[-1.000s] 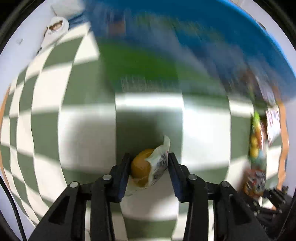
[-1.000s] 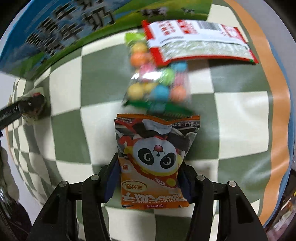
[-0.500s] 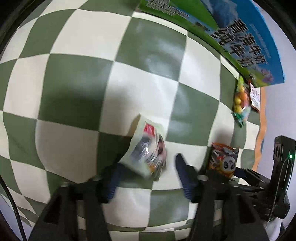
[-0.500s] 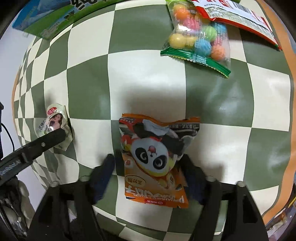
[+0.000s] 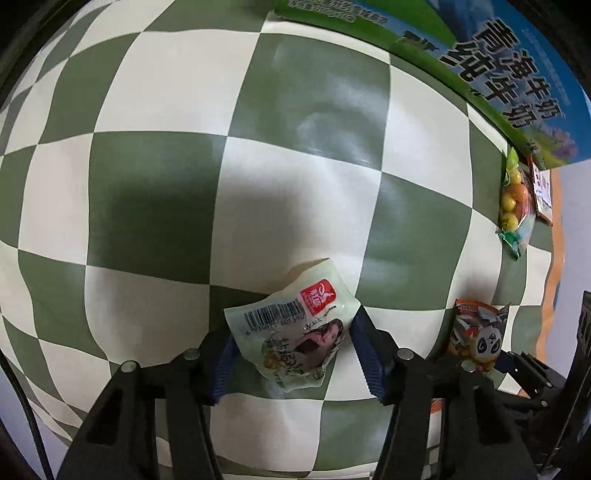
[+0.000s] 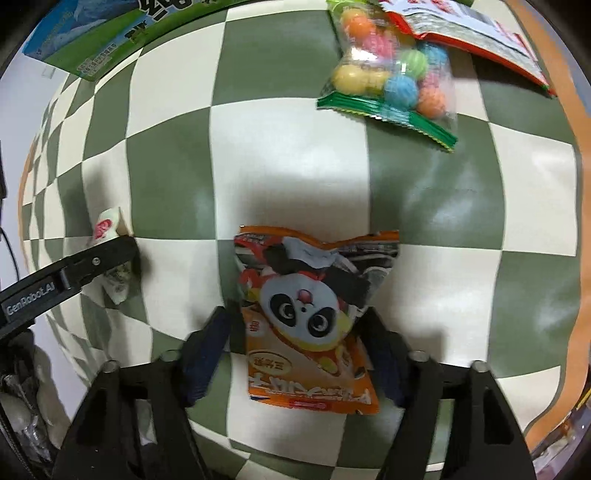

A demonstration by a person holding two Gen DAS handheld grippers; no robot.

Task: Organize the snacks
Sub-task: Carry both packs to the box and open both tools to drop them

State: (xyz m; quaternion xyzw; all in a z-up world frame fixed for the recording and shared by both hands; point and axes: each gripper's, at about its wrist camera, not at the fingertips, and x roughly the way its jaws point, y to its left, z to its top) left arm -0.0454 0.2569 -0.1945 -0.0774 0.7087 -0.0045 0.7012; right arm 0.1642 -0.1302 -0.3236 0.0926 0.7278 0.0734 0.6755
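A small pale green snack pouch (image 5: 295, 332) with a barcode and a red logo lies on the checkered cloth between the spread fingers of my left gripper (image 5: 295, 360), which is open and not pinching it. An orange panda snack bag (image 6: 314, 314) lies flat between the spread fingers of my right gripper (image 6: 299, 350), also open. The panda bag (image 5: 478, 332) also shows at the right of the left wrist view. The pale pouch (image 6: 109, 254) shows at the left of the right wrist view, partly behind the left gripper's finger (image 6: 92, 262).
A bag of coloured candy balls (image 6: 391, 79) and a red-and-white packet (image 6: 469, 33) lie at the far right of the green-and-white checkered cloth (image 6: 288, 147). A blue and green milk carton (image 5: 498, 62) lies flat along the far edge. The cloth has an orange border (image 5: 554, 240).
Both grippers have opened and let go of their snacks, which now lie on the cloth. The left gripper, earlier shut on the pale pouch, has lowered it to the cloth.
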